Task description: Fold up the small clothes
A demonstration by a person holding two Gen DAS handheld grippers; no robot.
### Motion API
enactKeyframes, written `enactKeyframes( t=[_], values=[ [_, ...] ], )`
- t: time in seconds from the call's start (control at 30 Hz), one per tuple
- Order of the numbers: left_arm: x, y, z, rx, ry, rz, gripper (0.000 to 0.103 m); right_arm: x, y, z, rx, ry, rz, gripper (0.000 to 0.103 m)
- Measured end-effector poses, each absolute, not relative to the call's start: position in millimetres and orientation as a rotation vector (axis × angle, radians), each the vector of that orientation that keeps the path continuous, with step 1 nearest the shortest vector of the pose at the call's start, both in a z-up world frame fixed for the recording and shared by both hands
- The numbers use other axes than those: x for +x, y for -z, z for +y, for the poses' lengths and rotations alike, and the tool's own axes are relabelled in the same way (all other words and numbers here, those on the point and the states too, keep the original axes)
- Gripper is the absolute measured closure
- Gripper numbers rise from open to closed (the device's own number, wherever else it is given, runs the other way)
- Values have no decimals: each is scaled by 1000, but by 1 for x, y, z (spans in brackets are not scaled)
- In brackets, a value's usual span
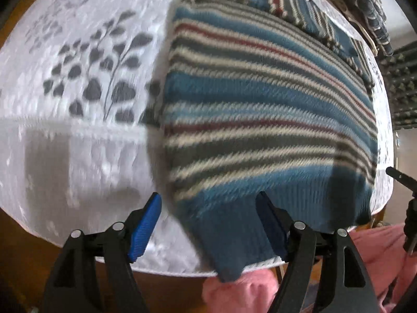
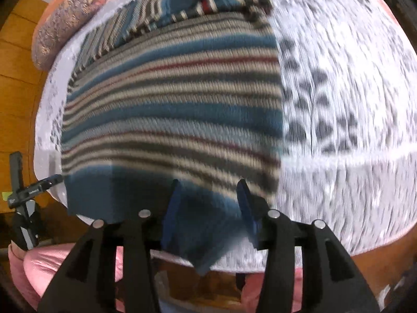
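White cloth [image 1: 78,143] with a grey leaf print covers my desk, and in the left wrist view it fills the left half of what I see. My left gripper [image 1: 208,224] stands wide open, its blue pads apart and nothing between them; the left pad hangs over bare cloth, the right pad over the sweater's hem. The striped knit sweater [image 1: 260,99], in blue, cream, grey and thin red bands, lies flat on the cloth, its plain blue ribbed hem at the near edge of the desk and one corner drooping over that edge. A sleeve is folded across the far end. Pink fabric [image 1: 378,247] shows below the desk edge.

From the right wrist view the sweater [image 2: 169,109] takes the left and middle, the leaf-print cloth [image 2: 351,104] the right. My right gripper [image 2: 208,208] is also open, both pads over the blue hem, gripping nothing. Both views are motion-blurred.
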State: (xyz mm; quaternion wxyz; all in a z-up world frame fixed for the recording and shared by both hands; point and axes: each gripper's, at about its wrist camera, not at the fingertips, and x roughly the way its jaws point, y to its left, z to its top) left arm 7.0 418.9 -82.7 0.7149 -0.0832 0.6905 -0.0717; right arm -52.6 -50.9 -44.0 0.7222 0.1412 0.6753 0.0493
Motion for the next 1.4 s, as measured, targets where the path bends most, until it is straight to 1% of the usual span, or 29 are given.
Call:
enactKeyframes(
  t=[0.17,0.23,0.37,0.5,0.57,0.63,0.67,0.73,0.77,0.8,0.83,0.87,0.93,1.03,1.2,1.3,1.4],
  values=[
    [-21,95,422,-251,237,1546,28,-85,60,-57,359,-43,1527,58],
    [-28,100,419,-293,289,1549,28,-96,67,-59,384,-40,1549,57],
    [-33,113,410,-248,299,1551,28,-108,81,-57,416,-39,1601,57],
    [-35,112,403,-235,328,1545,28,-110,95,-55,462,-58,1636,57],
    [-35,110,403,-283,358,1542,31,-109,100,-51,455,-59,1647,56],
    [-34,109,400,-328,391,1541,40,-107,103,-45,442,-77,1655,60],
    [-33,110,398,-351,407,1544,43,-107,104,-42,434,-87,1658,62],
    [-32,114,397,-393,406,1558,54,-107,106,-36,422,-111,1666,74],
    [-31,116,397,-396,398,1561,60,-107,106,-35,423,-118,1666,77],
    [-30,119,397,-398,386,1563,70,-108,106,-34,435,-132,1664,82],
    [-28,121,398,-409,371,1564,76,-107,105,-32,446,-141,1663,89],
    [-28,122,399,-425,363,1564,79,-107,105,-30,458,-148,1661,91],
    [-30,121,409,-467,351,1554,91,-106,101,-33,497,-166,1652,94],
    [-30,112,413,-488,360,1519,93,-103,88,-42,572,-204,1612,95],
    [-20,81,414,-503,406,1429,93,-87,55,-63,688,-276,1496,95],
    [-8,65,411,-483,419,1387,93,-69,32,-74,698,-291,1434,95],
    [9,52,408,-494,421,1346,93,-50,25,-81,710,-293,1415,95]
  ],
)
